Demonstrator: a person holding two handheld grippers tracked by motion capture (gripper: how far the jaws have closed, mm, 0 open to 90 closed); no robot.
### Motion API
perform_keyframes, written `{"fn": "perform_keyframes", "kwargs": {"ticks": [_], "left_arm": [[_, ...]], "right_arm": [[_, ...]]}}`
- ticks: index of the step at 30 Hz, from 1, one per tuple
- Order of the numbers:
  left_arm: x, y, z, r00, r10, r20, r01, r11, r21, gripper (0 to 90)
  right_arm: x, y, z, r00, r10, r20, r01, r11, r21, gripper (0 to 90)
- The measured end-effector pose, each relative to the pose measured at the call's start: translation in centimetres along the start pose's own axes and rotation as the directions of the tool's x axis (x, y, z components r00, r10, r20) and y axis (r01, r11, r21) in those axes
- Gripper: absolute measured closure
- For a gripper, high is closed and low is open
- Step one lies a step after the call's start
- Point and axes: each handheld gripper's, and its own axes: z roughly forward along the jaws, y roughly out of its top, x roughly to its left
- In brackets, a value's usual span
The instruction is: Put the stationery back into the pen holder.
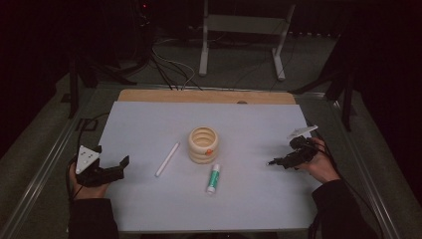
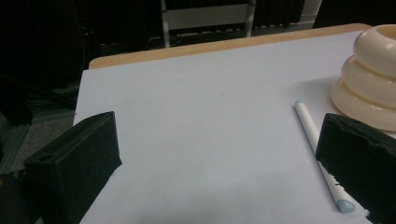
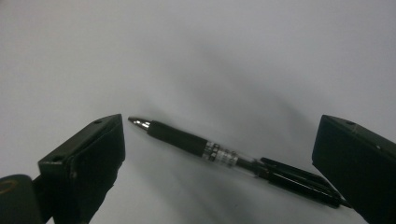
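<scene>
Your left hand-held gripper (image 1: 112, 167) rests low near the left edge of the white sheet (image 1: 149, 124), jaws spread wide and holding nothing; in the left gripper view the white stick (image 2: 317, 149) lies on the sheet close beside the jaw at that view's right, partly hidden behind it, with bare sheet across the rest of the gap. Your right hand-held gripper (image 1: 283, 159) sits near the sheet's right edge, jaws also wide apart and empty; in the right gripper view the black pen (image 3: 233, 158) lies flat on the sheet between them, tip toward the jaw at that view's left, clip end close to the other jaw, touching neither as far as can be seen. Toward the middle, the glue stick (image 1: 213, 178) lies just in front of the stack of cream rings (image 1: 203, 144), and the white stick lies slantwise to the stack's left; open sheet separates each gripper from these. Beyond the rings the sheet runs bare to its far edge, where a strip of the wooden desk (image 1: 199, 95) shows; behind that stands a white frame (image 1: 244, 30) on the floor.
</scene>
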Motion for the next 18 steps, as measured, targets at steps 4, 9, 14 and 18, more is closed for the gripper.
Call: {"fn": "perform_keyframes", "kwargs": {"ticks": [4,9,14,18], "left_arm": [[0.0,0.0,0.0,1.0000,-0.001,0.000,0.001,1.0000,0.000,0.1],[0.0,0.0,0.0,1.0000,0.000,0.000,0.000,1.0000,0.000,0.1],[0.0,0.0,0.0,1.0000,0.000,0.000,0.000,1.0000,0.001,0.1],[0.0,0.0,0.0,1.0000,-0.001,-0.001,0.001,1.0000,0.002,0.1]], "right_arm": [[0.0,0.0,0.6,0.9991,-0.023,-0.035,0.024,0.9994,0.025,5.1],[0.2,-0.3,1.5,0.9963,-0.063,-0.059,0.068,0.9938,0.088,13.6],[0.1,-0.6,2.4,0.9910,-0.106,-0.082,0.117,0.9830,0.142,27.5],[0.1,-0.2,1.9,0.9894,-0.108,-0.097,0.122,0.9806,0.153,55.4]]}}
